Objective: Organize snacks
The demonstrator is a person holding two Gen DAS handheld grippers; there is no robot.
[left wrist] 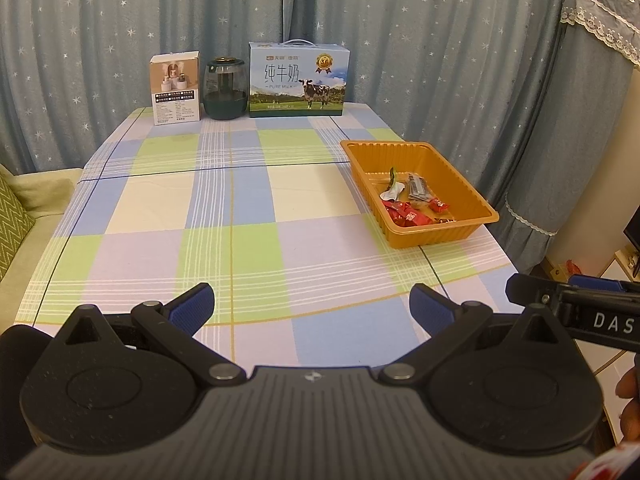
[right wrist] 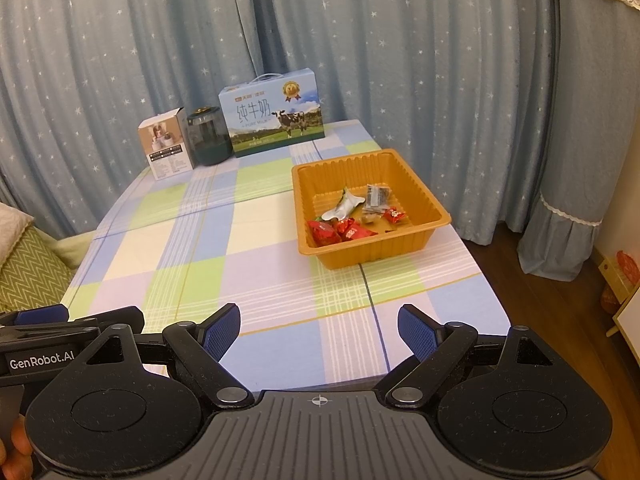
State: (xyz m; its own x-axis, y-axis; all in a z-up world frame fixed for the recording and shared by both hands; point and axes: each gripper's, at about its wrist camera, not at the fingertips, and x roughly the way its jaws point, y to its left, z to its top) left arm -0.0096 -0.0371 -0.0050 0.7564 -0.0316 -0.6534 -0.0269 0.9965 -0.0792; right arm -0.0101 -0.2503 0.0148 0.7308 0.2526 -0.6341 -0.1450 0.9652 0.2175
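My left fingers and right fingers stand spread, their ribbed blue pads pinching nothing above the checked cloth surface. At 2 o'clock, the ridged orange plastic tray holds crinkly red-wrapped snacks.

Milk carton: "PURE MILK"; left gripper: "GenRobot.AI".

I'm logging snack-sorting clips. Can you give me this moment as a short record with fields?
surface: table with checked cloth
container: orange tray, right side of table
tray contents: red-wrapped candies, a dark packet, a pale wrapper
loose snacks on cloth: none visible
far edge: small box, dark jar, milk carton
left gripper: open, empty
right gripper: open, empty
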